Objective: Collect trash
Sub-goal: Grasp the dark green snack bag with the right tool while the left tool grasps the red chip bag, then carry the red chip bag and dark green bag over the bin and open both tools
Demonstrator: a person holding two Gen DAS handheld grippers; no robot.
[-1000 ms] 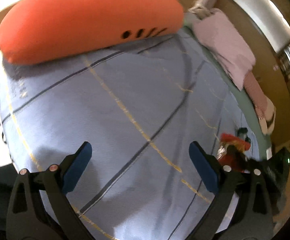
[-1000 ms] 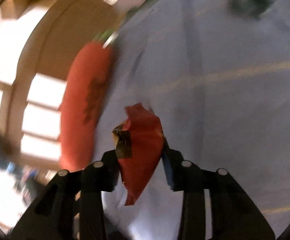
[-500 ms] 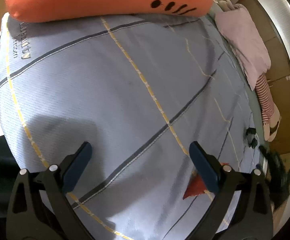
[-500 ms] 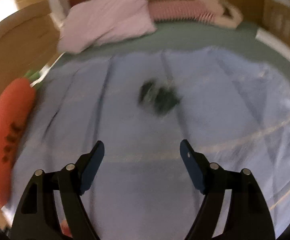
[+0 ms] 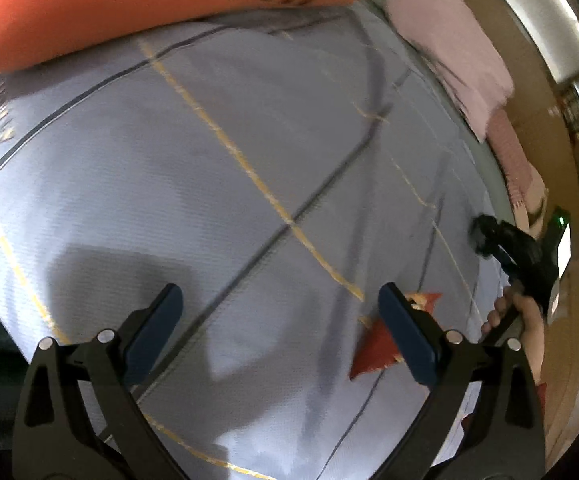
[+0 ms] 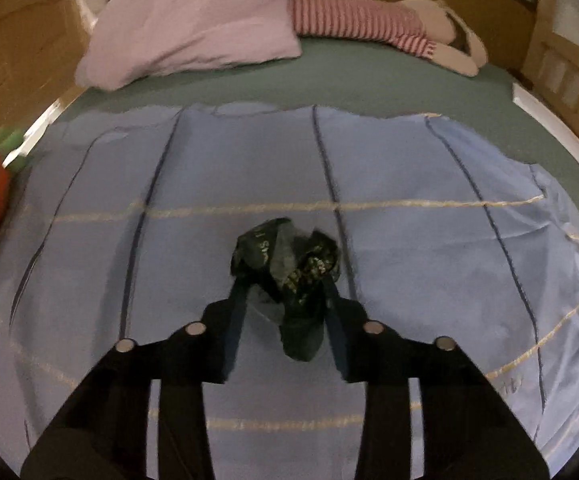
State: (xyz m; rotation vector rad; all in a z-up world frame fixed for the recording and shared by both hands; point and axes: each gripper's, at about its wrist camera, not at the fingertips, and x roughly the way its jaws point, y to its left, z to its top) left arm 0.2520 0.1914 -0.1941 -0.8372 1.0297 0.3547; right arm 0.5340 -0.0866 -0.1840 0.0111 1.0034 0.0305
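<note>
Step in hand: right gripper (image 6: pixel 285 280) clenched on crumpled dark wrapper (image 6: pixel 289 264), mid blue blanket (image 6: pixel 429 280). Left gripper (image 5: pixel 279 320) released, hovering; red wrapper (image 5: pixel 373 348) on blanket beside its right finger. Next, likely: carry dark wrapper beside red one

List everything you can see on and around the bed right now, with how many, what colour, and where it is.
Dark wrapper: one, black-green, crumpled, on the blue sheet between the right tool's fingers.
Red wrapper: one, red, flat on the blue sheet, partly hidden behind the left tool's right finger.
Blue sheet: one, light blue with dark and yellow lines, spread over the bed.
Green sheet: one, green, beyond the blue sheet.
Carrot cushion: one, orange, along the bed's edge.
Pillow: one, pale pink, at the head of the bed.
Striped plush: one, pink-striped, lying beside the pillow.
Left tool: open, above the blue sheet.
Right tool: closed around the dark wrapper.
</note>
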